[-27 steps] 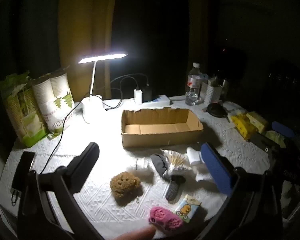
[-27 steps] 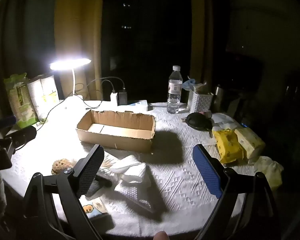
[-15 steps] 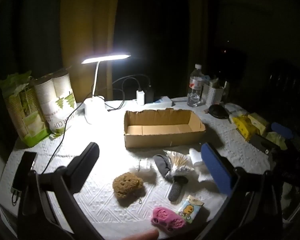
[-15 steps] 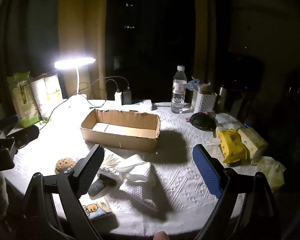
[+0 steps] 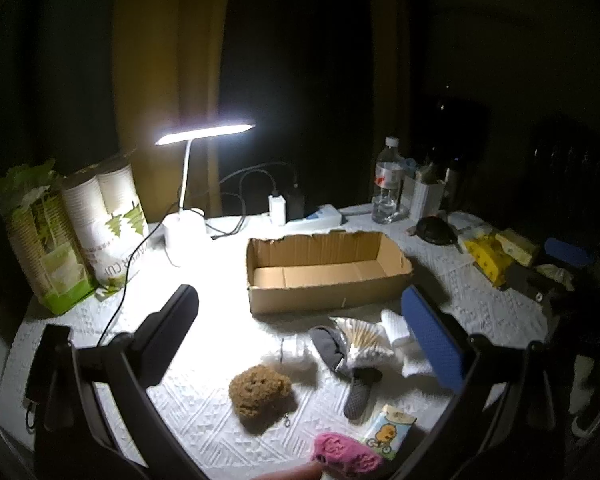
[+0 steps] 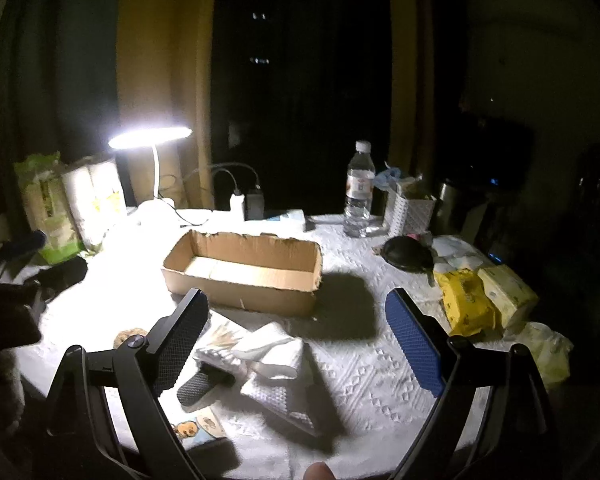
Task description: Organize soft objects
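Where lamplight fades, yellow packs (image 5: 487, 258) dim, pink toy (image 5: 346, 456) cropped

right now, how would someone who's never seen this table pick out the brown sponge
Start at the open cardboard box in the middle of the white tablecloth, under the lit desk lamp. Come toward the near edge, to the loose cluster of small items in front of the box. The brown sponge is its leftmost piece: a rough, rounded tan-brown lump, unlike the white cloths and grey socks beside it.

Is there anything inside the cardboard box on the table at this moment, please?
No, the cardboard box shows only its bare floor, while the brown sponge and the other soft things lie on the tablecloth in front of it.
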Demonstrator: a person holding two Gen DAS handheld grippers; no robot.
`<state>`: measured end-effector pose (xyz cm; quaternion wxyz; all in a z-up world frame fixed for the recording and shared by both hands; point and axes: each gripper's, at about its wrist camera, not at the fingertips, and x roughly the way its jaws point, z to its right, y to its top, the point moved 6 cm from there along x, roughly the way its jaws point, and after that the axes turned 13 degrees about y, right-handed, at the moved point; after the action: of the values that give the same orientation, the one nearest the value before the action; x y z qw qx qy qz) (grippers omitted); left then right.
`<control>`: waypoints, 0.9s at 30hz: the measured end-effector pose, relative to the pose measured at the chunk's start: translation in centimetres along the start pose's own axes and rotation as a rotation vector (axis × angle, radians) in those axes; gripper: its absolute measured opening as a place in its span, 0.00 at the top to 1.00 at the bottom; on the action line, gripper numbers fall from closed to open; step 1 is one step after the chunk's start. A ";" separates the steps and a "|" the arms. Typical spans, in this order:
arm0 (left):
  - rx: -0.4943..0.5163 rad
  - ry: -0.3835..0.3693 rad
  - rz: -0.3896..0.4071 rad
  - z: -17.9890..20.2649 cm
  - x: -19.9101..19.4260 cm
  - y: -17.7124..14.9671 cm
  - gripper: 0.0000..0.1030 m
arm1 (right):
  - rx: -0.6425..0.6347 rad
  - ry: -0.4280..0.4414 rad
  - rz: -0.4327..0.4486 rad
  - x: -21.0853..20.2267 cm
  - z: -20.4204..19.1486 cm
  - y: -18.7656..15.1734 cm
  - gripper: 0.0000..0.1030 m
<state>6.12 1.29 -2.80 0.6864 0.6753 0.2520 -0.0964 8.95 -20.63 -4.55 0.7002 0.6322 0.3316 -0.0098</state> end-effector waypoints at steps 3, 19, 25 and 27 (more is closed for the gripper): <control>-0.005 -0.008 0.001 -0.3 0.0 0.1 0.01 | -0.003 -0.013 -0.004 0.0 -0.2 0.0 0.10; -0.018 -0.014 -0.017 -0.2 0.1 -0.3 0.01 | -0.017 -0.009 -0.008 -0.1 -1.0 0.1 0.10; -0.022 -0.017 -0.039 -0.4 1.0 -0.5 0.01 | -0.007 0.000 -0.002 0.0 -1.0 0.0 0.10; -0.021 -0.017 -0.043 -0.2 1.2 -0.5 0.01 | -0.004 0.004 -0.001 0.0 -0.9 -0.1 0.10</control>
<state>6.85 1.74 -3.81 0.6934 0.6616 0.2616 -0.1139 8.51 -19.85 -4.65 0.7008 0.6305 0.3335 -0.0082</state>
